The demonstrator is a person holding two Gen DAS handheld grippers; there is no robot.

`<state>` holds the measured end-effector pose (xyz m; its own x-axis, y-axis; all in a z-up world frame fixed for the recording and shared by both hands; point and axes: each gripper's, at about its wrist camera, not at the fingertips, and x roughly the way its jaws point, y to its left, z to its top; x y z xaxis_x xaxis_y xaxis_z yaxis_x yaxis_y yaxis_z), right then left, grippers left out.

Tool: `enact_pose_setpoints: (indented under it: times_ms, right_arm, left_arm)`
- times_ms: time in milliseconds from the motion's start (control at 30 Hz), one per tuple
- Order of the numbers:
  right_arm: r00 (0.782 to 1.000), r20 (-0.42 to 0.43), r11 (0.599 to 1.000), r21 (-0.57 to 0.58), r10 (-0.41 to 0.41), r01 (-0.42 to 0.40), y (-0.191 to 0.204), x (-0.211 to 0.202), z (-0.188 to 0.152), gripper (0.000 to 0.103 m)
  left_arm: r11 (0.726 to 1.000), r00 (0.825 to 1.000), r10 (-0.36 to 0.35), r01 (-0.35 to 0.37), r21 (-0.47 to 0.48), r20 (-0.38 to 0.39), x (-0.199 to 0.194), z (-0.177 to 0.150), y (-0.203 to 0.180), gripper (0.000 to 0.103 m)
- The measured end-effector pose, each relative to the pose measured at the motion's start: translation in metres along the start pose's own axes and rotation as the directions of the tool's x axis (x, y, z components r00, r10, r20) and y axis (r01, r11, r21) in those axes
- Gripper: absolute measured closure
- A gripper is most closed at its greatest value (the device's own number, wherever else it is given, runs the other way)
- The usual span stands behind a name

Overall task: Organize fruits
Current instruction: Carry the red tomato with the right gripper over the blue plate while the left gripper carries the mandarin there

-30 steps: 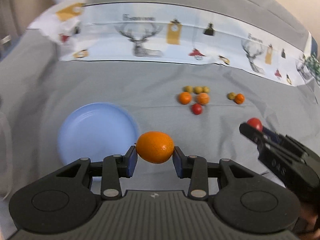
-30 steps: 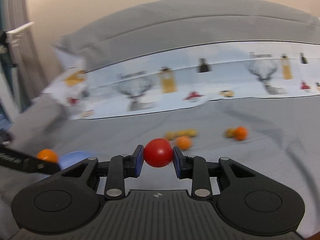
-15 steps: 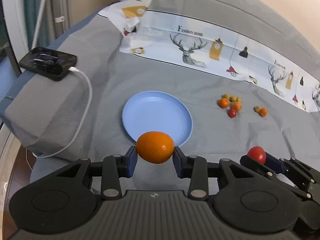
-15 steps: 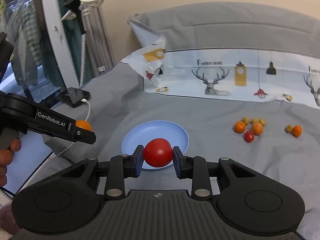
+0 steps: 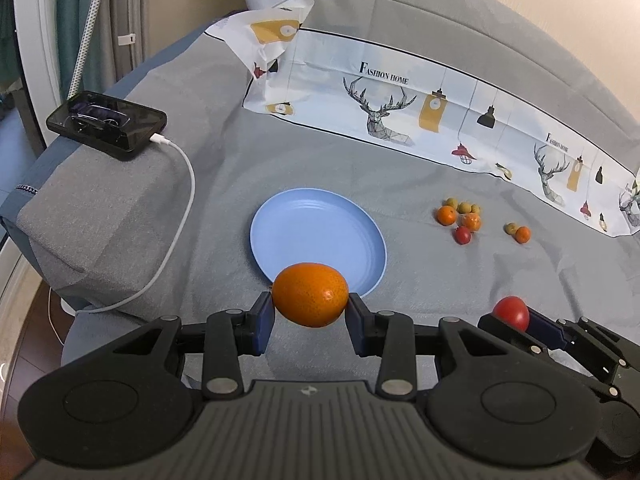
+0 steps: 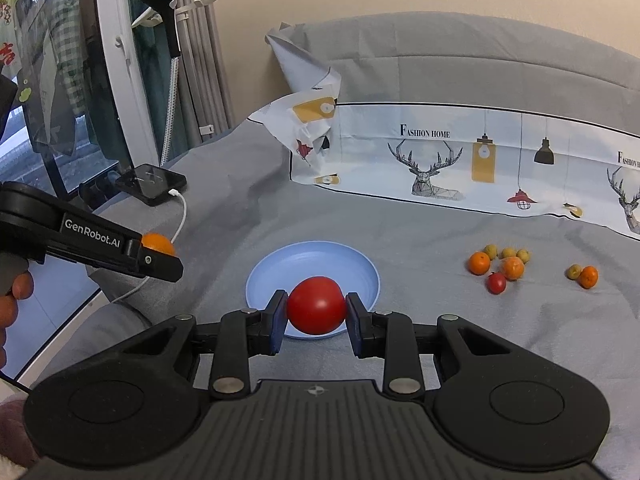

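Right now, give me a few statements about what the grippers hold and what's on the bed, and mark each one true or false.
1. The left gripper is shut on the orange. True.
2. The right gripper holds a green fruit. False: it is shut on the red tomato.
3. The blue plate already has fruit on it. False: nothing lies on it.
4. A phone with a white cable plugged in lies on the grey cushion. True.
5. Small loose fruits lie right of the plate. True.

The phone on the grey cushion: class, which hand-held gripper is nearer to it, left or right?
Left. The left hand-held gripper, holding the orange, hangs nearer the phone. The right hand-held gripper, holding the tomato, sits farther right, beyond the plate.
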<state>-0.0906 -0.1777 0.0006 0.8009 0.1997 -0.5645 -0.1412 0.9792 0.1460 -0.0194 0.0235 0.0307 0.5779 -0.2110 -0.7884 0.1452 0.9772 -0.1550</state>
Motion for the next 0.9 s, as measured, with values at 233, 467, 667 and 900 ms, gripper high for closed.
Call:
enact_pose_setpoints:
  times_ms: [233,467,667,900]
  right_arm:
    - [1.0,-0.008,1.0,-0.003,0.002,-0.002,0.0,0.003,-0.001,0.071]
    - [1.0,-0.011,1.0,0.002,0.002,-0.002,-0.001,0.004,-0.002,0.071]
    - [1.0,-0.016,1.0,0.005,0.003,-0.003,-0.001,0.006,-0.003,0.071]
    - [1.0,-0.027,1.0,0.011,0.004,-0.004,-0.002,0.013,0.0,0.071]
  left_arm:
    - [1.0,1.0,0.003,-0.003,-0.007,-0.001,0.002,0.002,0.0,0.06]
    - [1.0,1.0,-0.001,0.001,-0.006,0.001,0.003,0.006,0.0,0.06]
    - [1.0,1.0,0.001,-0.001,-0.008,-0.001,0.006,0.01,0.0,0.06]
    - [1.0,1.0,0.008,-0.008,-0.01,-0.013,0.013,0.014,0.003,0.06]
